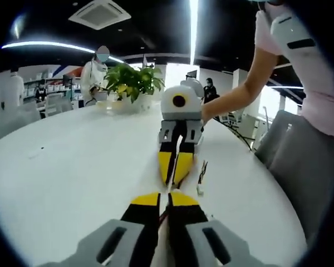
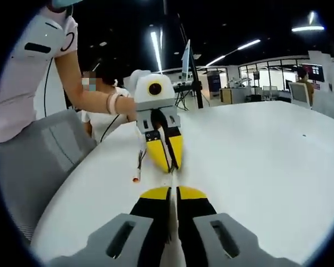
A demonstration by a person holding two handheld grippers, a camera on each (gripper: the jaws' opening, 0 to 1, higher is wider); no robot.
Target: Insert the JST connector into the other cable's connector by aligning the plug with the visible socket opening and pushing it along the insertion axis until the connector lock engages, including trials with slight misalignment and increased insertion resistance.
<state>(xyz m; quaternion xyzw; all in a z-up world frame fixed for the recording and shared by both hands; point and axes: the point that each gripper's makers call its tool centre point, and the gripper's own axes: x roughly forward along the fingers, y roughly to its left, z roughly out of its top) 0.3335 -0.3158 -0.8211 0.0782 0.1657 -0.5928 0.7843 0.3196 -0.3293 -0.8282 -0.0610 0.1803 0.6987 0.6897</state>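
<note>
tools (image 1: 164, 204) (image 2: 173, 193) pinch cable; no legible writing.

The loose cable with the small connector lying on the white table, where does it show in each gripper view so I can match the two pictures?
Left gripper view: the loose cable lies on the table right of centre, just right of the right gripper.
Right gripper view: the cable lies left of centre, just left of the left gripper, near the table edge.
Shared landmark: the person's arm reaching over the table.
</note>
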